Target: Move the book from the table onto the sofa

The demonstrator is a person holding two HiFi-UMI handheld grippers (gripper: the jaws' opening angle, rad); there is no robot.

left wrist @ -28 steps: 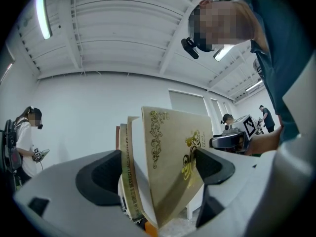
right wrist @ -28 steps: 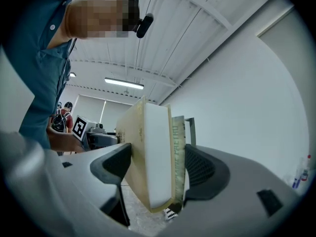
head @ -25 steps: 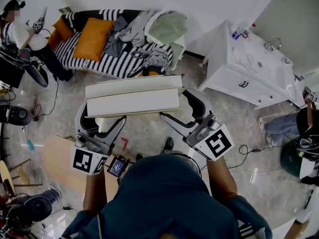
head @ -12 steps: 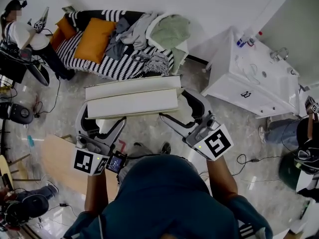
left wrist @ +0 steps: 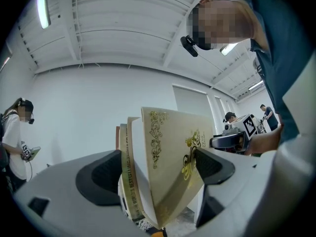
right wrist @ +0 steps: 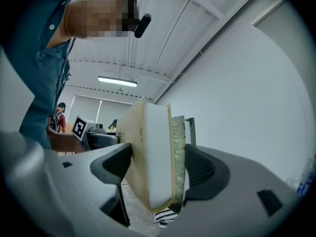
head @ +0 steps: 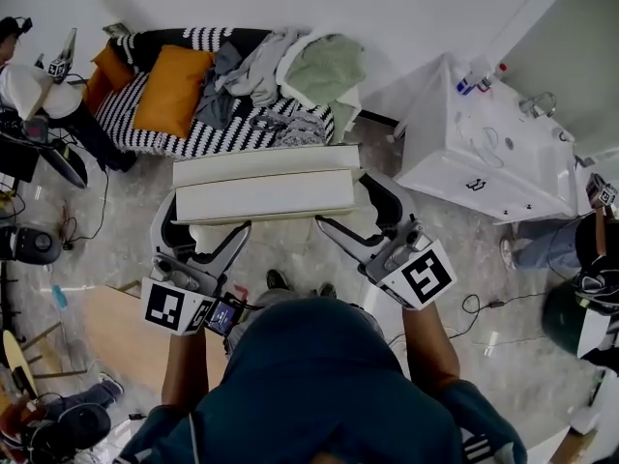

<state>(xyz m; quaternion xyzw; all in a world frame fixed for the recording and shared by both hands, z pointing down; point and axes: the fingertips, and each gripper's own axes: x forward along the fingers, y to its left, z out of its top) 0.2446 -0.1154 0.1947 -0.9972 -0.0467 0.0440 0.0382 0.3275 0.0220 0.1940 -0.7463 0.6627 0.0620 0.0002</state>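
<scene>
**Book aloft between both tongs, sofa just beyond**

We're out over the floor (head: 290, 249) and the book (head: 263, 184) is up in the air. It lies level and broadside across the carrier's front. The left tongs (head: 208, 222) are clenched on its left end and the right tongs (head: 346, 209) on its right end, one at each short side. From the head view the load reads as two pale cream slabs, one stepped just behind the other.

Look along the left tongs and both dark pads are pressed hard onto paper. A cream cover with gold scrollwork meets the pad on the picture's right. A thinner volume (left wrist: 126, 181) with a lettered spine is squeezed against the pad on the left. Along the right tongs, a thick white page block and that lettered spine are sandwiched tight between the pads, with no gap on either side.

And the sofa (head: 218, 135)? It lies beyond the book under a black-and-white striped cover. An orange cushion (head: 174, 90) sits toward its left, and a heap of clothes (head: 280, 66) in grey and pale green is piled on its right half. In the head view the book's far edge sits just beneath the sofa's near edge, and the book is not resting on it.

Off to the right stands a white cabinet (head: 484, 153) with a basin set in its top. A person in a white top (head: 24, 90) is at the left edge, by the sofa's end. Another person (head: 590, 259) shows at the far right edge. The carrier's teal shirt (head: 319, 385) fills the bottom of the head view
</scene>
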